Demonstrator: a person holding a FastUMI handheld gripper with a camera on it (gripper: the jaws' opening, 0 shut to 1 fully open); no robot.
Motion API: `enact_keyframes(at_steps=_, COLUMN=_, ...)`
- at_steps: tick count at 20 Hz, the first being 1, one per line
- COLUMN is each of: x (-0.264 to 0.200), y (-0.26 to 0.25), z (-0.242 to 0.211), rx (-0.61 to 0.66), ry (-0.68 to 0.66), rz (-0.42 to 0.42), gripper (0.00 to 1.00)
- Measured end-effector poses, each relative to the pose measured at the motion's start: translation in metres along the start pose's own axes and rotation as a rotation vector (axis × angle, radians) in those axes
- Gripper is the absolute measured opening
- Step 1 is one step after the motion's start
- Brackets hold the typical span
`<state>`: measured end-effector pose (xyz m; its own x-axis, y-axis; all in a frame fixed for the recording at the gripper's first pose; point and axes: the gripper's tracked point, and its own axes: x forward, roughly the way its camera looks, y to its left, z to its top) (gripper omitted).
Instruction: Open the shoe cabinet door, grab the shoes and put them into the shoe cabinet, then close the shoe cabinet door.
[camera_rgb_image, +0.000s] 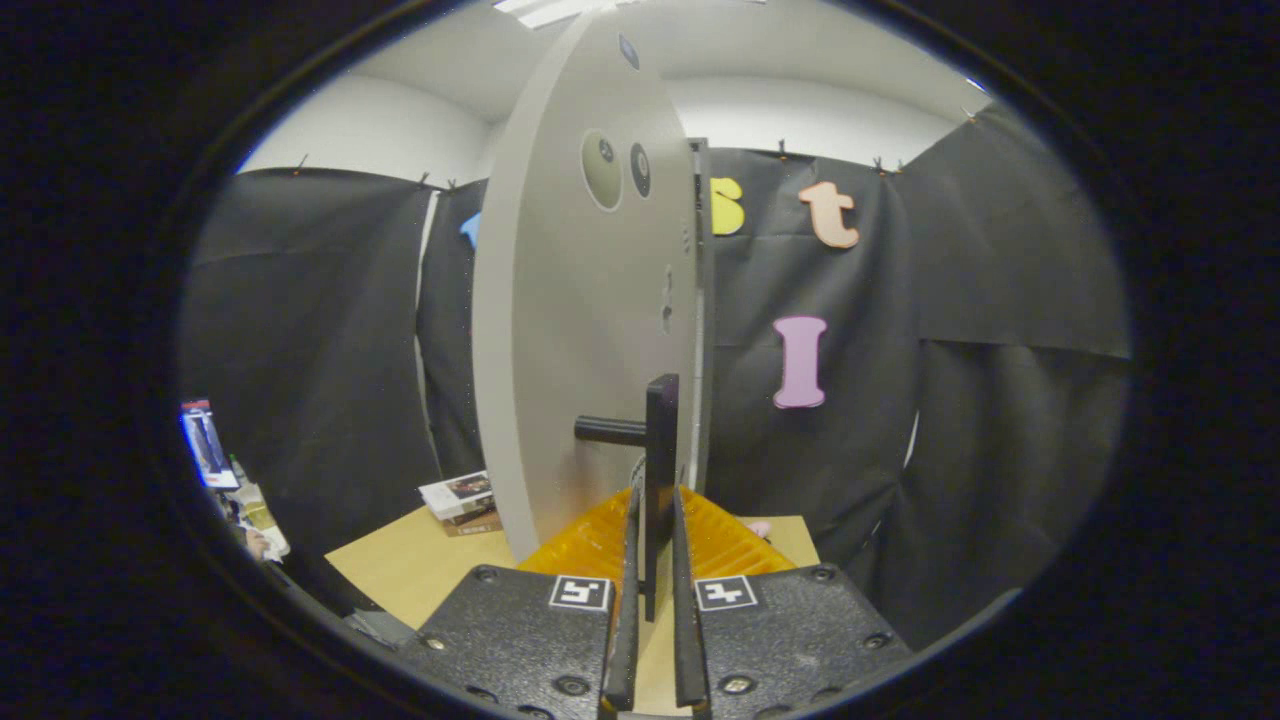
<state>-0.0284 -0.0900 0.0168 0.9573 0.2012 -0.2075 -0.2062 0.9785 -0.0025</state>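
One cabinet door (570, 330) stands on one worktop (420, 570), bearing one dark handle (655, 470); one gripper (650, 560) with two fingers closes around it. At nine o'clock, perhaps two stacked booklets (460, 500).

The gripper (652, 520) is closed on the handle (660, 440) of the door (590, 330), one finger on each side. The door stands edge-on above the table (410, 565).
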Motion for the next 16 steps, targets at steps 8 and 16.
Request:
enact_keyframes(at_steps=8, x=-0.025, y=-0.026, z=-0.001, rx=0.026, ry=-0.015, rz=0.039, gripper=0.17)
enact_keyframes(at_steps=16, x=-0.092, y=-0.001, z=0.028, rx=0.060, ry=-0.206, rz=-0.082, gripper=0.88)
